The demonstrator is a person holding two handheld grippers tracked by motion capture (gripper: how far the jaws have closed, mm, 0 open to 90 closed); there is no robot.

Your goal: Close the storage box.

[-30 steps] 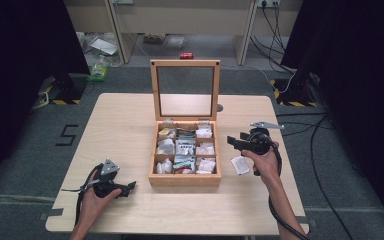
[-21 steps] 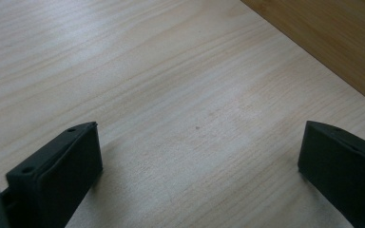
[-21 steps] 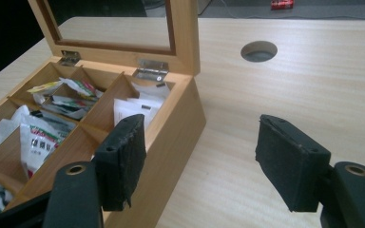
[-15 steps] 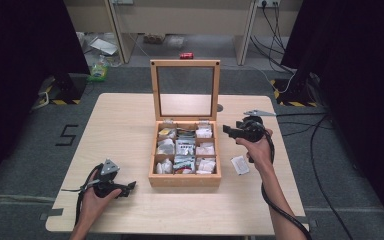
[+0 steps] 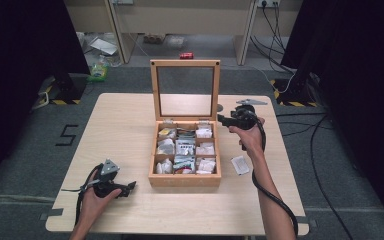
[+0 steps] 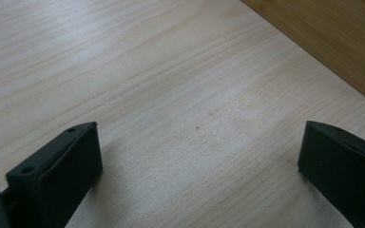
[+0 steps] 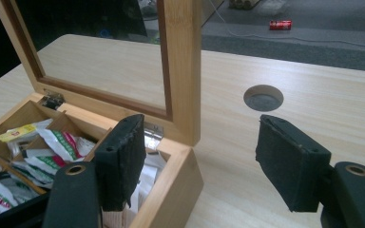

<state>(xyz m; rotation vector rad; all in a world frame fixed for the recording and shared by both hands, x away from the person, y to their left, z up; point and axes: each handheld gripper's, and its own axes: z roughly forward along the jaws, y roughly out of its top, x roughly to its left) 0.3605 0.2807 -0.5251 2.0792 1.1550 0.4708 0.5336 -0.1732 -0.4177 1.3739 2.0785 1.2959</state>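
The box (image 5: 185, 177) sits mid-table with its glass lid (image 5: 185, 90) standing upright at the far edge; its compartments are packed with tea bags (image 5: 185, 150). In the right gripper view the lid's near post (image 7: 183, 71) rises just ahead of the jaws, with the box's back right corner under the left jaw.

The right gripper (image 5: 223, 120) hangs above the table (image 5: 125, 125) at the box's far right corner, beside the lid, pointing toward the box. Its jaws are spread with nothing between them. The lid frame stands between this gripper and the far row of compartments.

A loose sachet (image 5: 240, 164) lies flat on the table just right of the box, near the person's right forearm and apart from both grippers.

A round cable hole (image 7: 263, 98) is cut in the tabletop beyond the right gripper. Farther off, a small red object (image 5: 186, 55), perhaps a can, lies on the floor.

The left gripper (image 5: 130, 188) rests on the table at the near left, well apart from the box, its jaws spread wide over bare wood; the box's side wall (image 6: 332, 38) crosses the corner of its view.
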